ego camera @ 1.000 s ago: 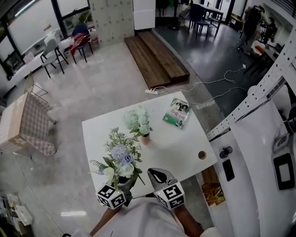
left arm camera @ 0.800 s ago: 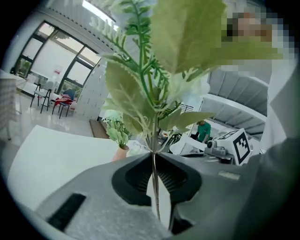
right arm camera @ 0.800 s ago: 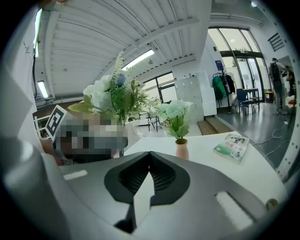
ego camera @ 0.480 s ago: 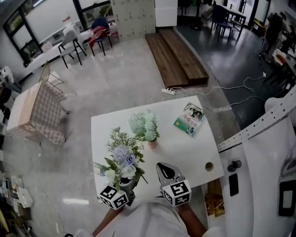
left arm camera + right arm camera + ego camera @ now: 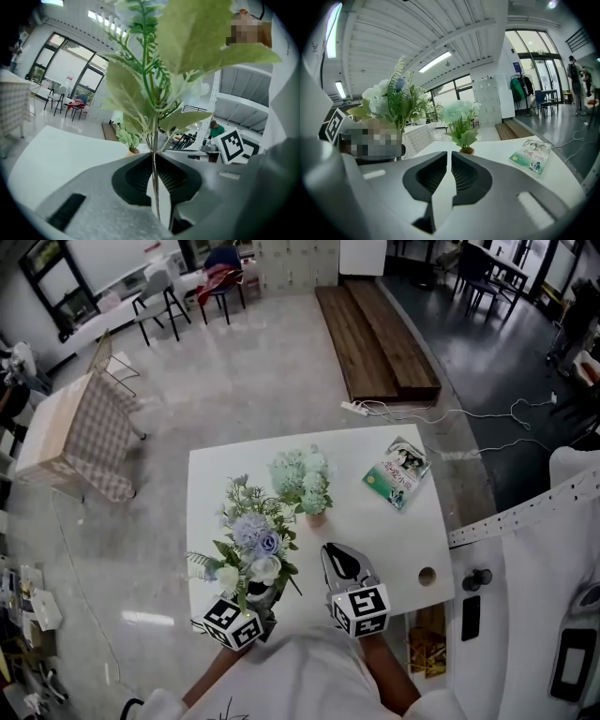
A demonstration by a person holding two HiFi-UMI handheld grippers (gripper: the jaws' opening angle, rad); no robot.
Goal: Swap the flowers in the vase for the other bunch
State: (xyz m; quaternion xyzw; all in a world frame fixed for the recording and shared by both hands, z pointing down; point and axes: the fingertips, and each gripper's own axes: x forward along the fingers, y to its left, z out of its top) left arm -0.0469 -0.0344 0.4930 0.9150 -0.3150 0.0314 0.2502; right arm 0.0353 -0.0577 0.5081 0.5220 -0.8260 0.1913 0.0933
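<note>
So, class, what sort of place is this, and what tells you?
Probably a large open office or lab: chairs by tall windows, and a polished floor with trailing cables.

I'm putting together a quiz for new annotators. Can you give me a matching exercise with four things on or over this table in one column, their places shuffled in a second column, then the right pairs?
Things
1. blue-and-white bunch
2. pale green bunch
3. book
4. round hole

Places
A. lying flat at the table's far right corner
B. standing in the small pot mid-table
C. stems clamped in the left gripper's fingers
D. in the table near its right edge, on the near side

Pairs: 1-C, 2-B, 3-A, 4-D
</note>
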